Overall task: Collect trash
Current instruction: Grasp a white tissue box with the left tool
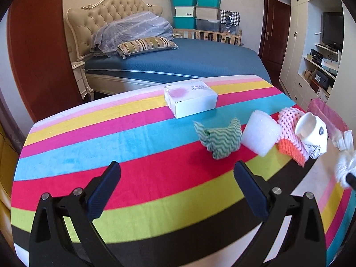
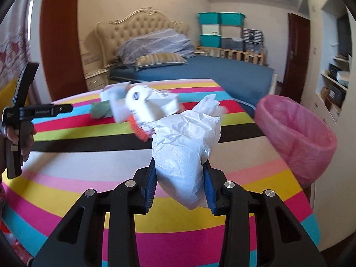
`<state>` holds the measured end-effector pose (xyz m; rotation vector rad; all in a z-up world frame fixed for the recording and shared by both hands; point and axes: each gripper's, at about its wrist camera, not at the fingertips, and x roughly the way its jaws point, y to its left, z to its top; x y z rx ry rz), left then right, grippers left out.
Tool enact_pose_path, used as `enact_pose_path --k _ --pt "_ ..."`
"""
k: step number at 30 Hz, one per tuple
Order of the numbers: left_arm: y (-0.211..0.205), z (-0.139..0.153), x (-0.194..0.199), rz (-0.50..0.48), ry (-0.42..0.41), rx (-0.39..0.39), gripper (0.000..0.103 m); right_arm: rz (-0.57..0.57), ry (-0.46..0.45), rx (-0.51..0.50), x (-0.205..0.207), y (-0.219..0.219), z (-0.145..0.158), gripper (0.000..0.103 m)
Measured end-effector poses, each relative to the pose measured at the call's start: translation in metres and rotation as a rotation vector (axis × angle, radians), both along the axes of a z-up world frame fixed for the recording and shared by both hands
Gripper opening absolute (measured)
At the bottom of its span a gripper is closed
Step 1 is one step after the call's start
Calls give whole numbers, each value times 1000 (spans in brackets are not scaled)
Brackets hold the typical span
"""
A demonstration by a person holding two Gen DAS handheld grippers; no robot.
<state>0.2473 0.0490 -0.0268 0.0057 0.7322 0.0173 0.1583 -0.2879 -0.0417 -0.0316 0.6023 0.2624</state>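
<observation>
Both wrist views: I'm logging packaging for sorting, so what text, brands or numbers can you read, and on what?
White box: pink print on the lid, upside down and too small to read.
Paper cup: round dark logo, too small to read.
Left gripper: white lettering on its body, blurred, not readable.
Plastic bag in the right gripper: no print.

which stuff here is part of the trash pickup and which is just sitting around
Job: crumpled white plastic bag clamped in the right gripper; pink-lined bin.
Lying about: white box, green wavy cloth, paper cup, all untouched.
</observation>
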Motion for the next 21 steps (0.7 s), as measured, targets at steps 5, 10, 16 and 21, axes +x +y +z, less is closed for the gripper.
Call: enact_pose_path --k 5,10,16,21 --pt "-5 -1 16 -20 -7 -5 98 -32 -6 17 5 -17 1 36" --pt "-8 -1 35 -22 -7 -10 98 -36 -29 13 7 -17 1 37" --pt "-16 4 78 -90 -13 1 98 -42 -40 19 11 -15 1 37" --pt "-10 2 111 -165 -4 -34 98 -34 -26 33 17 -14 -1 37"
